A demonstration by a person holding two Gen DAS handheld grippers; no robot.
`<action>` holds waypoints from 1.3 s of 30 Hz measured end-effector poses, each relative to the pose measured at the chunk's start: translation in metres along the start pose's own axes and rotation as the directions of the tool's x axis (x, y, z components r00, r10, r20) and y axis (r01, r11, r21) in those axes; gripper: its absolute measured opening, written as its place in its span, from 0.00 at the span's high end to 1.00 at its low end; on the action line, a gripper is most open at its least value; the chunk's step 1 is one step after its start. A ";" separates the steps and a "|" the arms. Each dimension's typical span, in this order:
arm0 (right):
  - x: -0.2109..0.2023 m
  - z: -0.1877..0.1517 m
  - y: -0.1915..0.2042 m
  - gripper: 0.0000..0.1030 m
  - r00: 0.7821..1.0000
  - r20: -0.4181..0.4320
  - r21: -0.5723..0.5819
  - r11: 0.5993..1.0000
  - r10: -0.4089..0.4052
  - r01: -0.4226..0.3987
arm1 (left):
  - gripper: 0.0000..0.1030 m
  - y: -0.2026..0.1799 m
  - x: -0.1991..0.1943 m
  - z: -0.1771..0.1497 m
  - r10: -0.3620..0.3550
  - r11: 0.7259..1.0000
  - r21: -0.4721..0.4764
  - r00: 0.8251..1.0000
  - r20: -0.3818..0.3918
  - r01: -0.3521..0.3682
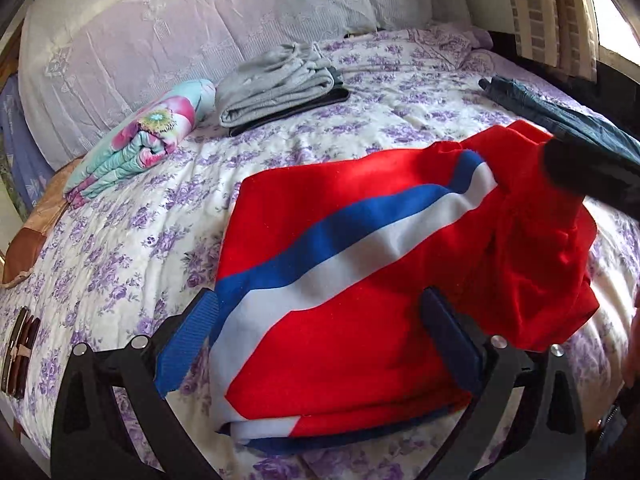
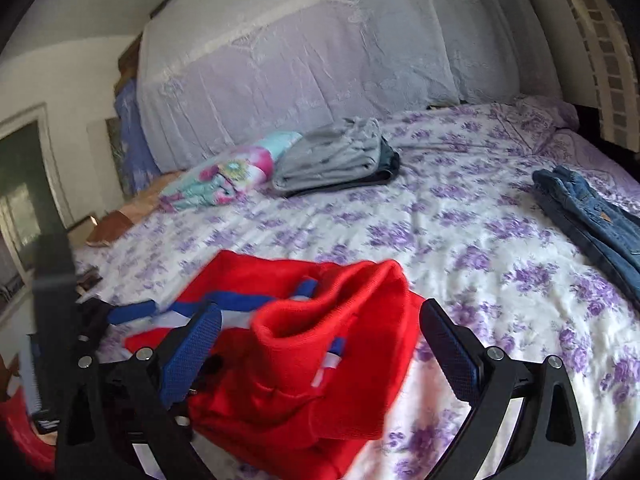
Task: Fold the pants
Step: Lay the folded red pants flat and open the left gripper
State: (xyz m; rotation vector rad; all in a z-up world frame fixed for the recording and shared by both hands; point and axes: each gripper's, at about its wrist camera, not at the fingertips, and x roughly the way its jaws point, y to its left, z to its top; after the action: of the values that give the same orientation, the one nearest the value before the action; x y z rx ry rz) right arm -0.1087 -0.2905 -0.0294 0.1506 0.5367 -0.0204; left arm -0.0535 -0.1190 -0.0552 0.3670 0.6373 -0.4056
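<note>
The red striped pants (image 1: 360, 280) lie partly folded on the bed (image 1: 120, 240); the far end is still bunched. Left gripper (image 1: 320, 344) and right gripper (image 2: 320, 352) both gape wide, holding nothing.

The red pants (image 1: 360, 300) were matt knit cloth. The bedspread (image 1: 132, 240) was quilted printed cotton. The left gripper (image 1: 324, 336) was matt black plastic with blue textured pads (image 1: 188, 344).

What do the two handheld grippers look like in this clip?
Both match: the left gripper and right gripper have black plastic frames with triangular cut-outs, silver round pivot pins, and two flat fingers faced with blue textured pads. No cables or markings show.
</note>
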 end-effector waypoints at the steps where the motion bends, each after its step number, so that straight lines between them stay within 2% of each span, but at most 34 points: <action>1: 0.007 -0.003 -0.008 0.03 0.998 -0.039 -0.010 0.998 -0.056 0.056 | 0.04 0.001 0.000 0.000 -0.004 1.000 -0.002 1.000 0.003 0.004; 2: 0.012 -0.007 -0.019 0.03 0.996 -0.072 -0.008 0.998 -0.060 0.059 | 0.04 0.004 0.001 0.001 -0.014 1.000 -0.009 1.000 0.002 0.015; 4: 0.015 -0.013 -0.050 0.03 0.988 -0.148 0.106 0.994 0.033 -0.017 | 0.04 0.008 0.004 0.001 -0.051 0.998 -0.036 0.999 -0.012 0.050; 5: 0.013 -0.017 -0.058 0.03 0.985 -0.166 0.129 0.992 0.038 -0.017 | 0.04 0.010 0.005 0.000 -0.062 0.997 -0.047 0.998 -0.014 0.061; 9: 0.004 -0.028 -0.063 0.03 0.983 -0.174 0.136 0.990 0.054 -0.030 | 0.04 0.010 0.006 -0.004 -0.090 0.993 -0.071 0.996 -0.010 0.089; 11: -0.004 -0.024 -0.053 0.03 0.988 -0.154 0.110 0.994 0.018 -0.001 | 0.04 0.009 0.005 -0.005 -0.078 0.995 -0.066 0.997 0.001 0.078; 13: -0.017 -0.011 -0.038 0.03 0.995 -0.094 0.077 0.997 -0.015 0.023 | 0.04 0.008 0.004 -0.005 -0.068 0.996 -0.061 0.998 0.007 0.068; 15: -0.037 0.004 -0.024 0.03 1.000 0.008 0.067 0.998 -0.004 0.003 | 0.04 0.009 0.005 -0.005 -0.076 0.995 -0.068 0.997 0.007 0.076; 18: -0.047 0.020 -0.010 0.03 0.998 0.056 0.037 0.999 0.012 -0.014 | 0.04 0.010 0.005 -0.007 -0.085 0.993 -0.080 0.996 0.013 0.086; 19: -0.044 0.022 -0.007 0.03 0.999 0.054 0.016 1.000 -0.001 0.000 | 0.04 0.010 0.005 -0.007 -0.084 0.993 -0.080 0.996 0.016 0.085; 21: -0.026 0.018 -0.006 0.03 0.996 0.007 -0.032 0.996 -0.089 0.089 | 0.04 0.010 0.005 -0.008 -0.082 0.993 -0.079 0.996 0.022 0.083; 23: 0.003 0.000 -0.015 0.03 0.977 -0.081 -0.076 0.978 -0.198 0.192 | 0.04 0.010 0.005 -0.008 -0.083 0.993 -0.080 0.996 0.021 0.084; 24: 0.017 -0.012 -0.023 0.03 0.972 -0.124 -0.085 0.978 -0.201 0.192 | 0.04 0.010 0.005 -0.008 -0.085 0.993 -0.081 0.996 0.021 0.087; 25: 0.021 -0.018 -0.034 0.03 0.978 -0.153 -0.016 0.990 -0.143 0.142 | 0.04 0.009 0.006 -0.009 -0.088 0.993 -0.079 0.996 0.017 0.089; 27: 0.013 -0.017 -0.051 0.03 0.988 -0.143 0.102 0.992 -0.062 0.078 | 0.04 0.008 0.005 -0.010 -0.088 0.993 -0.082 0.996 0.025 0.089; 31: 0.000 -0.018 -0.046 0.03 0.994 -0.093 0.098 0.993 -0.049 0.058 | 0.04 0.008 0.006 -0.010 -0.092 0.992 -0.086 0.995 0.023 0.094; 32: -0.003 -0.017 -0.045 0.03 0.996 -0.085 0.110 0.994 -0.018 0.027 | 0.04 0.009 0.006 -0.010 -0.099 0.991 -0.090 0.995 0.018 0.100; 34: 0.000 -0.016 -0.046 0.03 0.989 -0.108 0.165 0.983 0.102 -0.083 | 0.04 0.015 0.008 -0.008 -0.146 0.984 -0.108 0.989 -0.003 0.145; 37: 0.015 -0.027 -0.064 0.03 0.965 -0.154 0.318 0.935 0.213 -0.156 | 0.04 0.032 0.015 -0.007 -0.264 0.952 -0.171 0.964 -0.036 0.254; 38: 0.018 -0.030 -0.069 0.03 0.961 -0.148 0.354 0.920 0.235 -0.170 | 0.04 0.038 0.018 -0.008 -0.309 0.935 -0.194 0.950 -0.044 0.296; 39: 0.015 -0.031 -0.072 0.03 0.959 -0.125 0.369 0.909 0.255 -0.194 | 0.04 0.045 0.022 -0.008 -0.370 0.909 -0.224 0.928 -0.051 0.351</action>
State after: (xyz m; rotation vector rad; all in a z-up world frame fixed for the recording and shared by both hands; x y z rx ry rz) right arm -0.1157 -0.3569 -0.0735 0.5713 0.6815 0.1239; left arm -0.0201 -0.0821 -0.0655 0.0611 0.8355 -0.6713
